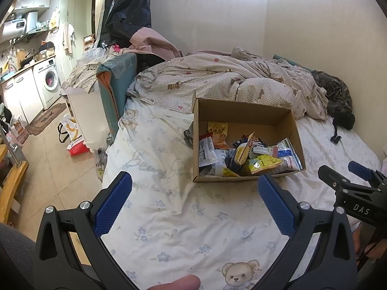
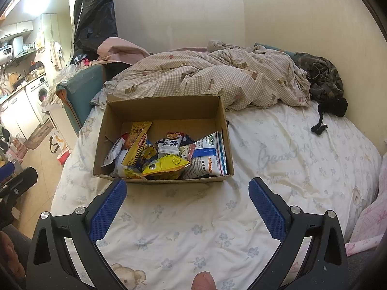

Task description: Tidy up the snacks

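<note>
An open cardboard box (image 1: 241, 111) stands on the bed and holds several snack packets (image 1: 241, 154). In the right wrist view the box (image 2: 164, 107) sits straight ahead, with a yellow packet (image 2: 167, 165) and a white-and-blue packet (image 2: 208, 157) near its front wall. My left gripper (image 1: 196, 183) is open and empty, just short of the box's front edge. My right gripper (image 2: 187, 189) is open and empty, also just in front of the box. The right gripper also shows in the left wrist view (image 1: 343, 171), to the right of the box.
A crumpled checked quilt (image 1: 229, 79) lies behind the box. The floral bedsheet (image 1: 183, 224) spreads in front. A dark bundle of cloth (image 2: 324, 84) lies at the far right by the wall. A teal headboard (image 1: 116, 91), floor and kitchen units are to the left.
</note>
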`<state>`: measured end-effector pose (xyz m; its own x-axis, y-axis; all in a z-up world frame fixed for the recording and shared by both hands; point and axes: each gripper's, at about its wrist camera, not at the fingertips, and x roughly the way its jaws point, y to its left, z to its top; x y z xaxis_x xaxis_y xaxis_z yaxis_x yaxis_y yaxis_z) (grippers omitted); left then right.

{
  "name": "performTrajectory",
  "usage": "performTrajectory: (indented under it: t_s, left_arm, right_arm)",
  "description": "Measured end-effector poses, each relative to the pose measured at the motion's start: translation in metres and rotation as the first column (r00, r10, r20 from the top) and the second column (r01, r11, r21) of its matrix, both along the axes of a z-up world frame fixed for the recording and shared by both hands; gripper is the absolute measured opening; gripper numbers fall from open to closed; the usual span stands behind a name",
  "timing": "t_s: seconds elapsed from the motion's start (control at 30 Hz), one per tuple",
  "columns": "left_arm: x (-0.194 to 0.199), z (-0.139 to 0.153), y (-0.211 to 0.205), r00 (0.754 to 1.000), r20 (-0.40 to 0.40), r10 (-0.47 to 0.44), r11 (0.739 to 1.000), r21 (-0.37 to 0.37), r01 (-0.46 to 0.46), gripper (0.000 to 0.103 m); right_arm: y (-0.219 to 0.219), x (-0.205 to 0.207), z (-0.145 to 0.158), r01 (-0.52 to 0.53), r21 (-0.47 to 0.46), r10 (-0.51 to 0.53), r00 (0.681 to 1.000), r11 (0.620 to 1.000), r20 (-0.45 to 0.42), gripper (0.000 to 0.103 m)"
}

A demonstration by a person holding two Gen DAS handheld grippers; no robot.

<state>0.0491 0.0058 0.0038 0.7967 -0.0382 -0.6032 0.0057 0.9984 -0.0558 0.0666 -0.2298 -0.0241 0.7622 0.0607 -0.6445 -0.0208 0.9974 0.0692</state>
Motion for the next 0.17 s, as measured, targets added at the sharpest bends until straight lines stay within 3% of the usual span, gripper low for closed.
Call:
performTrajectory:
  t_s: [0.17]
  left_arm:
    - [-0.0021, 0.0007, 0.001, 1.0, 0.0, -0.014, 1.0, -0.026, 0.014, 0.103]
  right_arm:
    - [-0.0034, 0.0002, 0.0054, 0.003, 0.005, -0.003, 1.0, 1.0, 0.004, 0.103]
